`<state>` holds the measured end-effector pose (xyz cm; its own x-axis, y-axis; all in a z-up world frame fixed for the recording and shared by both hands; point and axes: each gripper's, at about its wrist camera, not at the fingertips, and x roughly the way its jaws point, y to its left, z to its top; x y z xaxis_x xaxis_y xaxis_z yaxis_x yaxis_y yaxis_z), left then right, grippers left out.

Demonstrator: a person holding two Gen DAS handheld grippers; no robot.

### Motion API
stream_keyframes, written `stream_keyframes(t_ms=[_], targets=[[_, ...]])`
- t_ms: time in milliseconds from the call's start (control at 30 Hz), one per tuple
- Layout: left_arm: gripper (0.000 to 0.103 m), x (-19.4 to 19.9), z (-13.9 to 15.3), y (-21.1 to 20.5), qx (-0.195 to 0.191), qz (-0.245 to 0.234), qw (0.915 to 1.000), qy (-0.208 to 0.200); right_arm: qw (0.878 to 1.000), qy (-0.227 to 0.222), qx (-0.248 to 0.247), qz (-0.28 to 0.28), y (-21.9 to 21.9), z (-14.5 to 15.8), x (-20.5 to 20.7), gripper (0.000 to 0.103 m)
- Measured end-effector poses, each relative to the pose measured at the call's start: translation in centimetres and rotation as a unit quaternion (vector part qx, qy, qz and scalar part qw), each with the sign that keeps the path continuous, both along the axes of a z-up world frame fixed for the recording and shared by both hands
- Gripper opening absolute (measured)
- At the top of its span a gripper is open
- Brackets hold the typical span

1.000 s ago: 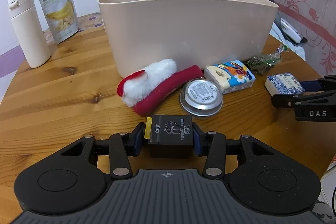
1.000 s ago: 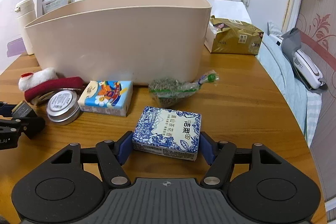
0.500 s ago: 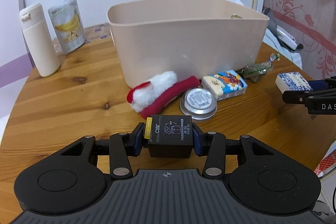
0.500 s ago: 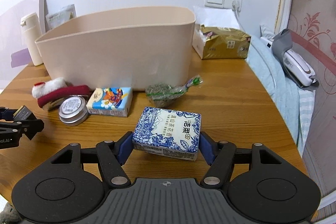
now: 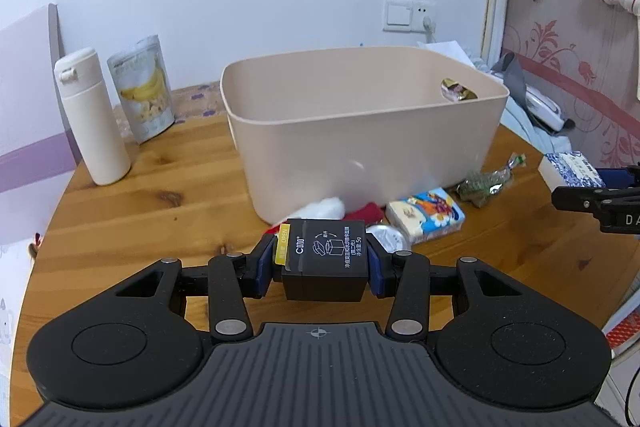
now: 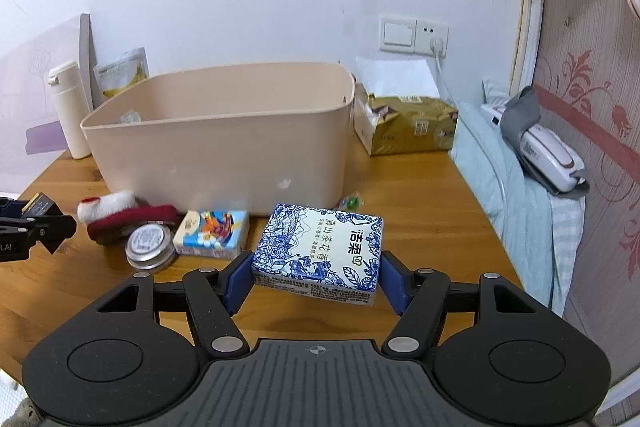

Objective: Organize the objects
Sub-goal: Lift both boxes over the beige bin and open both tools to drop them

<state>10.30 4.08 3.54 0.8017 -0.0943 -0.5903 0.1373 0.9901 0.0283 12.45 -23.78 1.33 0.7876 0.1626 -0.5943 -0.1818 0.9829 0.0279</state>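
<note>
Grippers full: we clamp a black box (image 5: 325, 258) in our left gripper (image 5: 323, 263) and a blue-patterned soap box (image 6: 318, 254) in our right gripper (image 6: 317, 277) (both lifted above the table (image 6: 420, 227)), before the beige bin (image 6: 224, 151).

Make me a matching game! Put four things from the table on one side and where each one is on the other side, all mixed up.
Things:
1. black box
2. blue-and-white pack
3. round tin
4. white bottle

Places:
A. standing next to the banana bag
B. held in the left gripper
C. lying on the table in front of the bin
D. held in the right gripper

Pairs: 1-B, 2-D, 3-C, 4-A
</note>
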Motion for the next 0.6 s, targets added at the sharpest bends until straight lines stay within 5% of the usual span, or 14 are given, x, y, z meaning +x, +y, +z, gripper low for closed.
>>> stream_keyframes(t_ms=[600], targets=[[0.046, 3.6, 4.1, 0.4, -0.011, -0.003, 0.9985, -0.053, 0.999, -0.044, 0.006, -0.008, -0.2, 3.0, 2.1, 0.064]])
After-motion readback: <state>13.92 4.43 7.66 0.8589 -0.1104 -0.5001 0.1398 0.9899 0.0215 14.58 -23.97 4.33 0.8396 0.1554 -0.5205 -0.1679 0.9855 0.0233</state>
